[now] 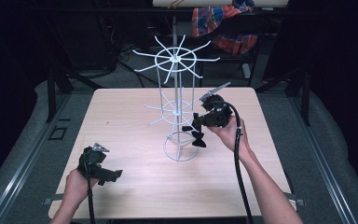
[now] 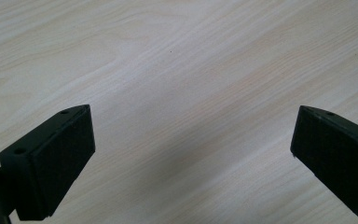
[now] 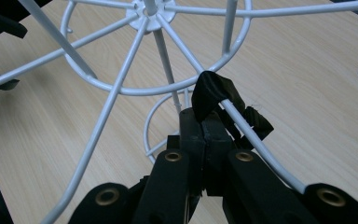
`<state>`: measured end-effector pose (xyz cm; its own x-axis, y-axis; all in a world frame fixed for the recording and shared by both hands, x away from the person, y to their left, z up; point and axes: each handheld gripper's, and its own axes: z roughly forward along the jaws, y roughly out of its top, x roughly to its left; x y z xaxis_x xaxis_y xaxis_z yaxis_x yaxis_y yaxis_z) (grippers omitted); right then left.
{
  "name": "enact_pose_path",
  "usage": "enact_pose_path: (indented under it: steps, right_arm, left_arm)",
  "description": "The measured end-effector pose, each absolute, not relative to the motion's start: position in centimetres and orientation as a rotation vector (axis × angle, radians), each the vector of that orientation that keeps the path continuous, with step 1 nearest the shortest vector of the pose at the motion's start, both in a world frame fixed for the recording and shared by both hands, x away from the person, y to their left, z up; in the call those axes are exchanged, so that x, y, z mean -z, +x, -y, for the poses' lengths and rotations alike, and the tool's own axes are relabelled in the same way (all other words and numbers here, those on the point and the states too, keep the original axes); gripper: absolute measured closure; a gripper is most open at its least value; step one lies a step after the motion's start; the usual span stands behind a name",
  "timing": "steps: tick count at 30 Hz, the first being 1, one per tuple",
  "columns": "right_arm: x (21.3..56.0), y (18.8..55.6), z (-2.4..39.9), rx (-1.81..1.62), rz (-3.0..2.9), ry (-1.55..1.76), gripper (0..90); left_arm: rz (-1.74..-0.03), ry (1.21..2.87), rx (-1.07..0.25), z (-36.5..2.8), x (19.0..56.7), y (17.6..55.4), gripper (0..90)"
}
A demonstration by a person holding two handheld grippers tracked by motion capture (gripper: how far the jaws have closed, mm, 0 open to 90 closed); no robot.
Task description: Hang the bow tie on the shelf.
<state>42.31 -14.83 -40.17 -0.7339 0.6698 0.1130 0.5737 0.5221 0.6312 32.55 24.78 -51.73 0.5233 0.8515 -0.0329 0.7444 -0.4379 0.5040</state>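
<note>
Pale wood table (image 1: 135,186) carries all. Left gripper (image 1: 103,173) well left of white wire rack (image 1: 177,109), near front edge, jaws wide apart, empty. Right gripper (image 1: 197,132) at rack's lower-tier arm, jaws clamped on black ribbon bow (image 3: 214,95) draped over that arm.

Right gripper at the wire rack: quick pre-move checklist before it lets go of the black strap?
1. Right gripper shut on the black strap: ok.
2. Strap looped over a rack arm: ok; seating cannot tell.
3. White wire rack upright on the table: ok.
4. Left gripper open over bare wood, away from the rack: ok.
5. Right gripper's cable trails back along the forearm, off the rack: ok.
</note>
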Motion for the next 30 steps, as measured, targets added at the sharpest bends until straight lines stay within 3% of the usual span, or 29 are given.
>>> enact_pose_path:
  steps: [3,8,17,23,30]
  right_arm:
    - [40.4,42.3,14.8,-1.002,-2.612,1.076,89.2]
    - [40.2,41.8,15.0,-1.022,-2.608,1.073,76.9]
    - [38.5,39.4,16.5,-1.053,-2.581,1.044,47.1]
    - [37.3,37.3,18.0,-1.051,-2.575,1.022,31.8]
    - [37.3,34.9,19.8,-1.025,-2.57,1.004,20.5]
  left_arm:
    - [-1.303,2.305,-0.309,-24.8,51.7,32.6,0.0]
    - [-1.297,2.303,-0.315,-24.5,51.7,32.6,0.0]
    - [-1.3,2.302,-0.319,-24.5,51.6,32.5,0.0]
    - [-1.301,2.302,-0.318,-24.5,51.6,32.5,0.0]
    - [-1.303,2.302,-0.317,-24.6,51.6,32.5,0.0]
